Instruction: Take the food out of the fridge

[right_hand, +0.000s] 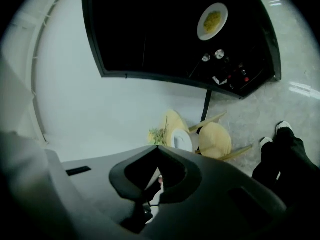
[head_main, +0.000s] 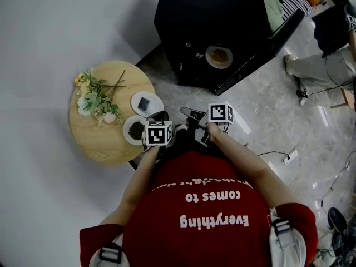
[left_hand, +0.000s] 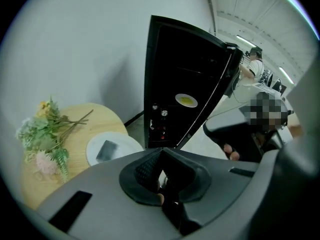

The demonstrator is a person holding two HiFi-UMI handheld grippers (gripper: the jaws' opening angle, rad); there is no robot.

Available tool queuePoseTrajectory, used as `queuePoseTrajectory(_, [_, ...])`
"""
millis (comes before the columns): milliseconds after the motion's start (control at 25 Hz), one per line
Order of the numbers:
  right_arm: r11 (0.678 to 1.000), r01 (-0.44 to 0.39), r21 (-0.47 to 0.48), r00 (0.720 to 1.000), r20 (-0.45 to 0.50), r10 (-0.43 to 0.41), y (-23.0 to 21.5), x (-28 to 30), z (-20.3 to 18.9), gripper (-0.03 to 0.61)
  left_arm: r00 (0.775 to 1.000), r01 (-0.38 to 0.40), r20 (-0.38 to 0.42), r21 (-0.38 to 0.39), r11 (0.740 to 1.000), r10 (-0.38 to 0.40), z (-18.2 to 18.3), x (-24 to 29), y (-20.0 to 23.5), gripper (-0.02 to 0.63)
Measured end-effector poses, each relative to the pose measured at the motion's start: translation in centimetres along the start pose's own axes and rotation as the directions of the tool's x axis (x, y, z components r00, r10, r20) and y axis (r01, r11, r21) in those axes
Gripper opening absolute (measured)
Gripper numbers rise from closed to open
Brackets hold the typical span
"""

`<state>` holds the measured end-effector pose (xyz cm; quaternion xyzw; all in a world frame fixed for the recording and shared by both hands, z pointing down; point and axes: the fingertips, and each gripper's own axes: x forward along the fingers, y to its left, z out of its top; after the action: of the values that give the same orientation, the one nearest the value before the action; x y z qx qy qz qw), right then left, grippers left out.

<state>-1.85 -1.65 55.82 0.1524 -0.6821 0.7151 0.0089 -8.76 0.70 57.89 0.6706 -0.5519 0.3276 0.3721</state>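
I judge the job partly done. Two plates sit on the round tabletop [head_main: 103,146] at my ten o'clock. One carries a dark rectangular block [head_main: 146,103] and the other a heap of dark greens [head_main: 136,130]. They lie just beside each other, near the bunch of flowers [head_main: 93,99]. Whether both came from the fridge I cannot tell.

The black fridge [head_main: 222,15] stands open at my twelve o'clock. Inside it a plate of yellow food [head_main: 219,57] rests on a shelf, well apart from both my tools. That plate looks like what is left to fetch. I see some small items lower in the fridge, too small to name.

Both my arms are bent, with the elbows tucked in. The two tools sit side by side close in front of my chest. My left hand-held gripper [left_hand: 160,156] tips downward and faces the fridge front and the tabletop edge. Its jaws are closed together with nothing between them. My right hand-held gripper [right_hand: 159,154] sits nearer level and is rolled over, so the fridge shows at the top of its view. Its jaws are likewise pressed together and empty.
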Motion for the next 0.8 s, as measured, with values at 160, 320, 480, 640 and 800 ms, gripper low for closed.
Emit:
queuePoseTrajectory(160, [0.997,-0.025,0.075,0.987,0.162,0.013,-1.3,-3.0,2.9,0.011,0.997,0.069,0.027,0.095,0.993,-0.072,2.4,1.4,-3.4,0.000])
queuePoseTrajectory(320, [0.994,-0.023,0.106,0.963,0.269,-0.006,-2.9,-5.2,4.9,0.011,0.979,0.156,0.108,0.170,0.973,-0.176,5.7,2.0,-6.4,0.000])
queuePoseTrajectory(480, [0.991,-0.014,0.136,0.930,0.366,-0.037,-4.8,-7.2,7.1,0.011,0.960,0.213,0.129,0.234,0.949,-0.248,8.4,3.3,-8.1,0.000])
queuePoseTrajectory(640, [0.988,-0.021,0.151,0.888,0.457,-0.051,-6.1,-8.9,10.1,0.011,0.947,0.244,0.146,0.253,0.936,-0.286,10.7,5.2,-9.0,0.000])
queuePoseTrajectory(800, [0.988,-0.023,0.151,0.859,0.509,-0.057,-6.8,-9.9,12.8,0.012,0.927,0.279,0.187,0.241,0.930,-0.326,12.5,6.8,-9.9,0.000])
